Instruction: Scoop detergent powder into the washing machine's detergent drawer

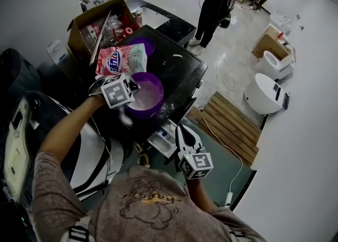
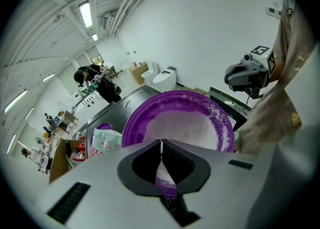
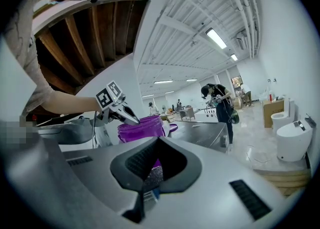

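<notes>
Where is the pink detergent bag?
Head view, left of centre: the pink-and-white detergent bag lies on the black machine top, between the cardboard box and the round purple plastic tub.

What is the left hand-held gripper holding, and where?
The purple tub, pinched at its near rim between shut jaws.

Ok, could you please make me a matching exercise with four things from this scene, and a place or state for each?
1 purple tub
2 detergent bag
3 cardboard box
4 detergent drawer

a pulled open at the washing machine's front
b lying on the machine top, beyond the tub
c gripped at its rim by the left gripper
d open-topped, red things inside

Pairs: 1-c, 2-b, 3-d, 4-a
</notes>
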### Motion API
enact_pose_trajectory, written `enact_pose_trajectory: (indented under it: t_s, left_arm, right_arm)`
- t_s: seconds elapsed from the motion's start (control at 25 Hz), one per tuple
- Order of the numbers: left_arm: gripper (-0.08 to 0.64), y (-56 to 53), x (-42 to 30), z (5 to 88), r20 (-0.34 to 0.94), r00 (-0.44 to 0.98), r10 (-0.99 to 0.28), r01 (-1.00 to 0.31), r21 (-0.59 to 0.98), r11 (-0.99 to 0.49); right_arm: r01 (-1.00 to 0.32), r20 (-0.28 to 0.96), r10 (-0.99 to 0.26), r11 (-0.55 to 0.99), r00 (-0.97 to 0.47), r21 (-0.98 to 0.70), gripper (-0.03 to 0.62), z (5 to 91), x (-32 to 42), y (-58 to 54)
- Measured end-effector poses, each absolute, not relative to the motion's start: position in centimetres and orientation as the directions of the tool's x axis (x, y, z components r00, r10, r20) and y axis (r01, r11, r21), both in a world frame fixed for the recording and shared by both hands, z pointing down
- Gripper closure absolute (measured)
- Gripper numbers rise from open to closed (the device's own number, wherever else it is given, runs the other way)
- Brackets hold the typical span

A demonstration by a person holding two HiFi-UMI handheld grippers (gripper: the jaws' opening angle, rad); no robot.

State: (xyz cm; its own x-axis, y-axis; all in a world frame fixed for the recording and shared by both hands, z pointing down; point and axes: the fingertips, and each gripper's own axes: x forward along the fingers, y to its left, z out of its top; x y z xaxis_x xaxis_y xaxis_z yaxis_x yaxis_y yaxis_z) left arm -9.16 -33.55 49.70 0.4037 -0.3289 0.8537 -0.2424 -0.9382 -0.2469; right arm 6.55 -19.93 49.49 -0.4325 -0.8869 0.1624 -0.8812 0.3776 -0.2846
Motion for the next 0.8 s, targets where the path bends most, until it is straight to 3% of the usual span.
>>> enact_pose_trajectory:
  t_s: [0.8]
  left_arm:
    - [0.537,-30.2,-8.9,50.7,0.915,0.376,-0.149,-0.167,-0.091,-0.982]
  right_arm:
    - [-0.880,0.164,-0.884,0.385,-0.438,-0.279,0.592,49.5,6.4,-20.0]
